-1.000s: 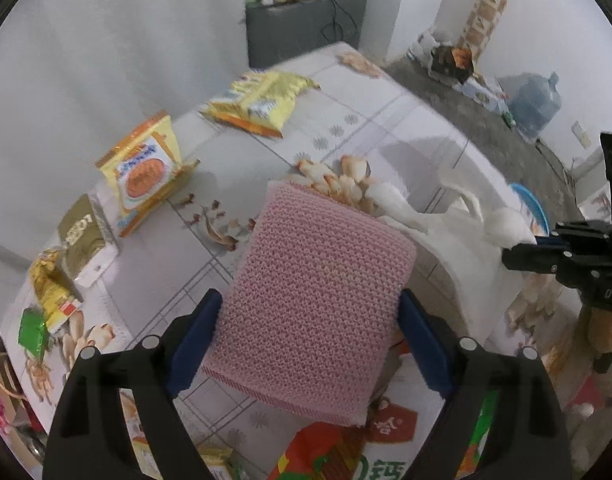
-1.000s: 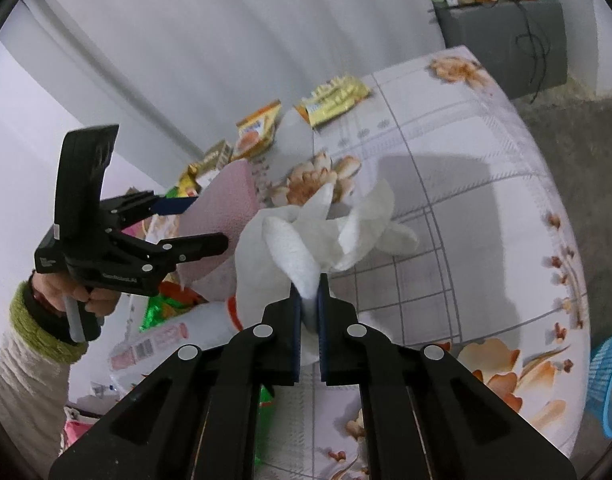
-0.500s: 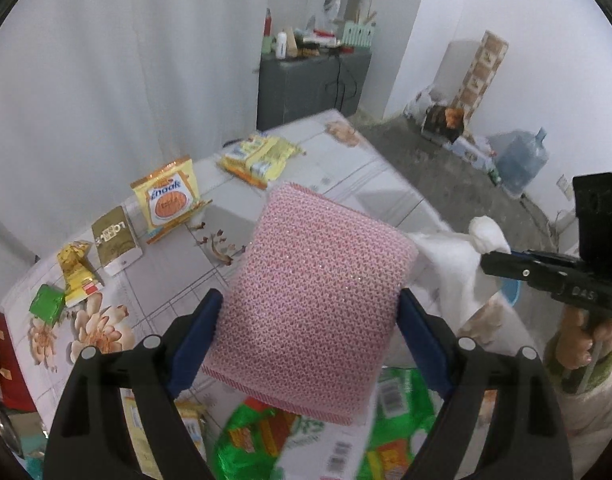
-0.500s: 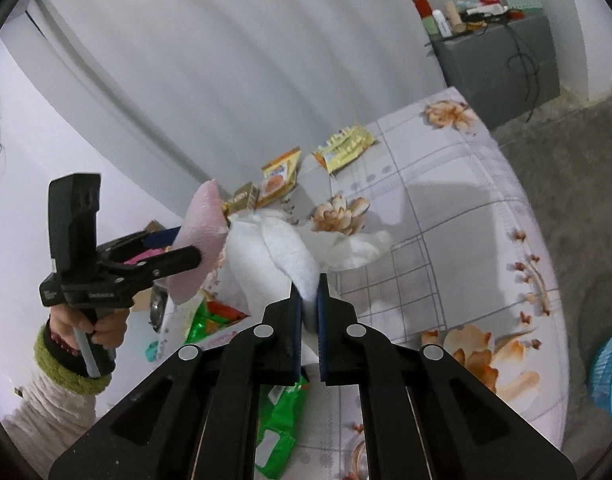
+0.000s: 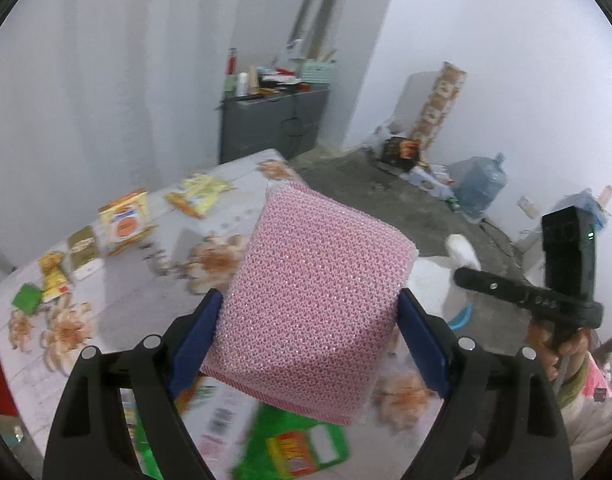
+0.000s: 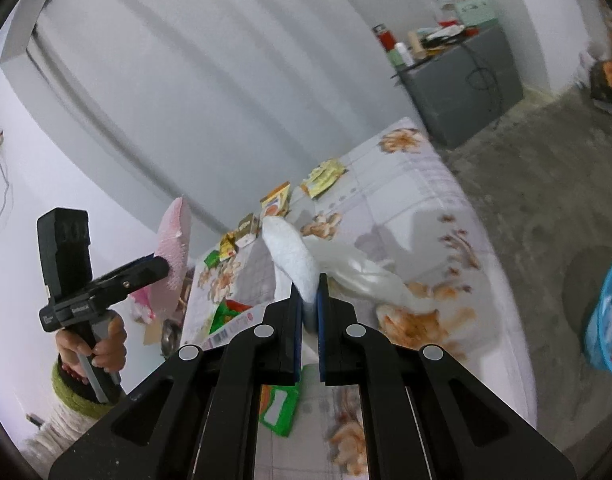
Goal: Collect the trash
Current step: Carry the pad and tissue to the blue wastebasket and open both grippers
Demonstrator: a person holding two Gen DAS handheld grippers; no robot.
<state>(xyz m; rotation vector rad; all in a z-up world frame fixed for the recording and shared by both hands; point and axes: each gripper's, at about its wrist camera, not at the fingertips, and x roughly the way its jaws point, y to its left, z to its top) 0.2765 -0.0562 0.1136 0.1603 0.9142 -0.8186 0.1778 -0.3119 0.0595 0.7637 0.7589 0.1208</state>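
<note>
Left wrist view: the left gripper (image 5: 307,320) holds a pink mesh sponge (image 5: 313,304) between its blue fingers (image 5: 194,332), raised above the floral tabletop (image 5: 118,300) strewn with snack wrappers (image 5: 124,222).

Right wrist view: the right gripper (image 6: 309,296) is clenched on crumpled white tissue (image 6: 294,256); a blue bin (image 6: 607,316) stands on the floor beside the tabletop.

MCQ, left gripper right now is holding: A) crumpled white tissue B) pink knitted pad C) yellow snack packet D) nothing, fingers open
B: in the left wrist view the left gripper has its blue pads against both sides of the pink knitted pad. The white tissue is in the right gripper instead, and the yellow snack packets lie on the table.
</note>
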